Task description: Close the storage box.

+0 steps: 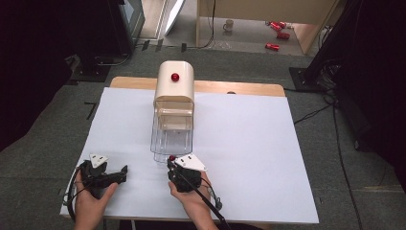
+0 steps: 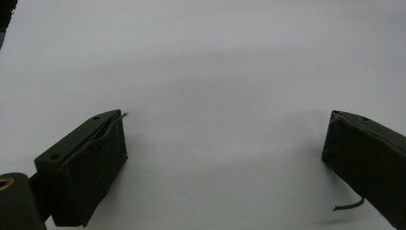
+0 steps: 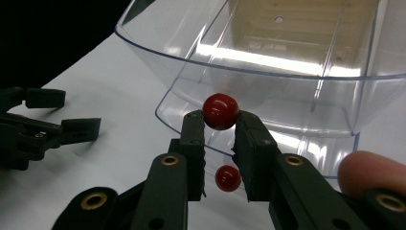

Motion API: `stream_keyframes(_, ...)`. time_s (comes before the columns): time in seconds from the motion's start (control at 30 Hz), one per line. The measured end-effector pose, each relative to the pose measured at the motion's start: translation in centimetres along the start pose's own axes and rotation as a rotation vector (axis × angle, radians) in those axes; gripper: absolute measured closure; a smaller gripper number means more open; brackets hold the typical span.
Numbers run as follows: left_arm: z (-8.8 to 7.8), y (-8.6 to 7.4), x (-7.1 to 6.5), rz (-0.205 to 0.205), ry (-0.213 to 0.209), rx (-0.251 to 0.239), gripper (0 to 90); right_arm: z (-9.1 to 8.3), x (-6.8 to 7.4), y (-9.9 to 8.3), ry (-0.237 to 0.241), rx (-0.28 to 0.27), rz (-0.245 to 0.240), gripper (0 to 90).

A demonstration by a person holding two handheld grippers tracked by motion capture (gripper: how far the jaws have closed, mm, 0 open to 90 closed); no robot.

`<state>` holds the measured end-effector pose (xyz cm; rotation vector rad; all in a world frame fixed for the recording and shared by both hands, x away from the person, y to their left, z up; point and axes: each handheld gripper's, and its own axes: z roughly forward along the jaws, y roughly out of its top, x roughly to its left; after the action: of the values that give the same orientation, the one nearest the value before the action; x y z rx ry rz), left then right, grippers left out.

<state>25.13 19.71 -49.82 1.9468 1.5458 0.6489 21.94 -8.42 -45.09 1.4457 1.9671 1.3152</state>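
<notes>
Right gripper view is showing the right tongs (image 3: 220, 125) clenching the small glossy red ball knob (image 3: 220, 111) on the front of a clear plastic pull-out drawer (image 3: 287, 81), pinching it at the very tips — a round, slick knob that could be slipping free if the pull is angling sideways. A red reflection is lying below it. That drawer is sitting drawn out of a cream rounded wooden cabinet (image 1: 174, 81) and is looking empty. Left tongs (image 1: 125, 172) are resting released on the white tabletop (image 1: 249, 143), grasping nothing.
</notes>
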Motion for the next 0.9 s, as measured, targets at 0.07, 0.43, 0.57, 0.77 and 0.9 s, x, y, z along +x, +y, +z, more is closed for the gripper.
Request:
stream_keyframes(0.07,0.0,0.0,0.0,0.001,0.0,0.001,1.2,-0.2,0.0,0.3,0.003,-0.004,-0.001,75.7)
stream_keyframes(0.43,0.0,0.0,0.0,0.001,0.0,0.001,1.2,-0.6,0.0,2.0,0.008,-0.021,-0.016,76.0)
stream_keyframes(0.57,0.0,0.0,0.0,0.0,0.0,0.0,1.2,-0.6,-0.1,2.8,0.014,-0.026,-0.016,76.1)
stream_keyframes(0.77,0.0,0.0,0.0,0.0,0.0,0.002,1.2,-0.4,-0.2,3.9,0.019,-0.036,-0.016,76.4)
stream_keyframes(0.9,0.0,0.0,0.0,0.001,0.0,0.002,1.2,-0.2,-0.3,4.5,0.016,-0.042,-0.015,76.6)
